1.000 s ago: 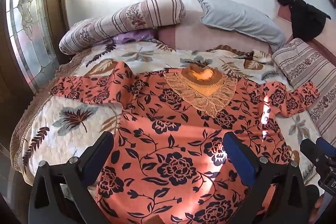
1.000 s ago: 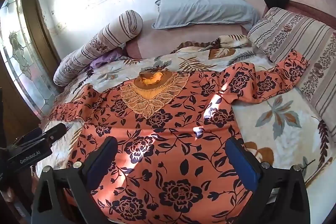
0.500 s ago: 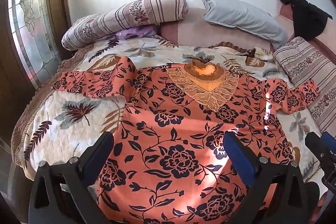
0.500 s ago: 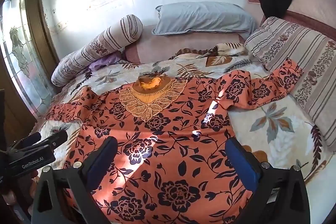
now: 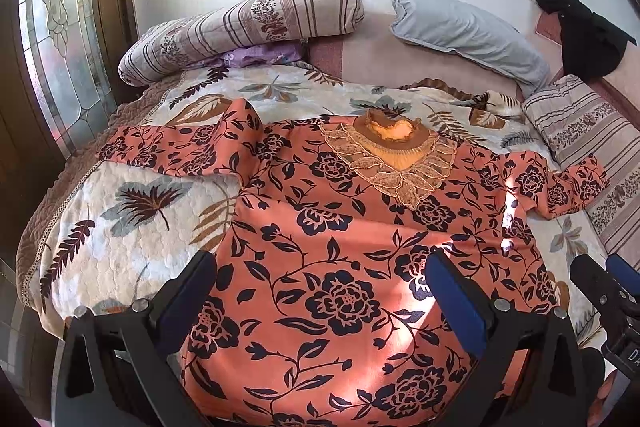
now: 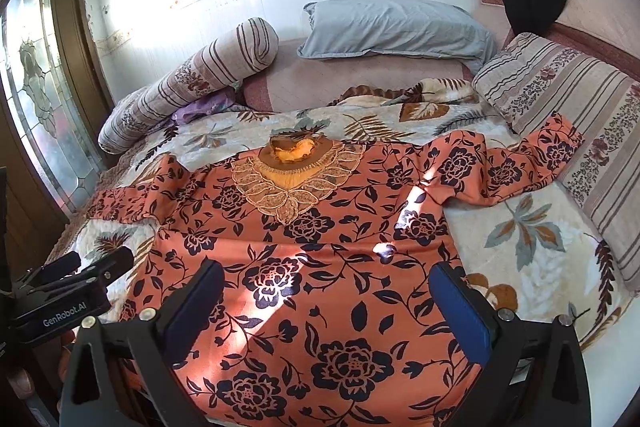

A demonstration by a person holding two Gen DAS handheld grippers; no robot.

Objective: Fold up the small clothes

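Observation:
An orange long-sleeved top with dark flowers [image 5: 344,235] lies spread flat on the bed, lace collar [image 5: 392,163] at the far end, sleeves out to both sides. It also shows in the right wrist view [image 6: 320,251]. My left gripper [image 5: 320,291] is open and empty, above the top's lower part. My right gripper [image 6: 326,295] is open and empty, also above the lower part. The right gripper shows in the left wrist view [image 5: 604,291] at the right edge. The left gripper shows in the right wrist view [image 6: 76,279] at the left edge.
The bed has a leaf-patterned quilt [image 5: 152,211]. A striped bolster [image 5: 240,27], a grey pillow [image 5: 464,31] and a striped cushion [image 5: 592,135] lie at the far side. A black garment [image 5: 580,31] hangs at the back right. A glass door [image 5: 52,59] is on the left.
Both cameras have pulled back and up a little, so more of the bed and wall shows. The top lies as before and both grippers stay open.

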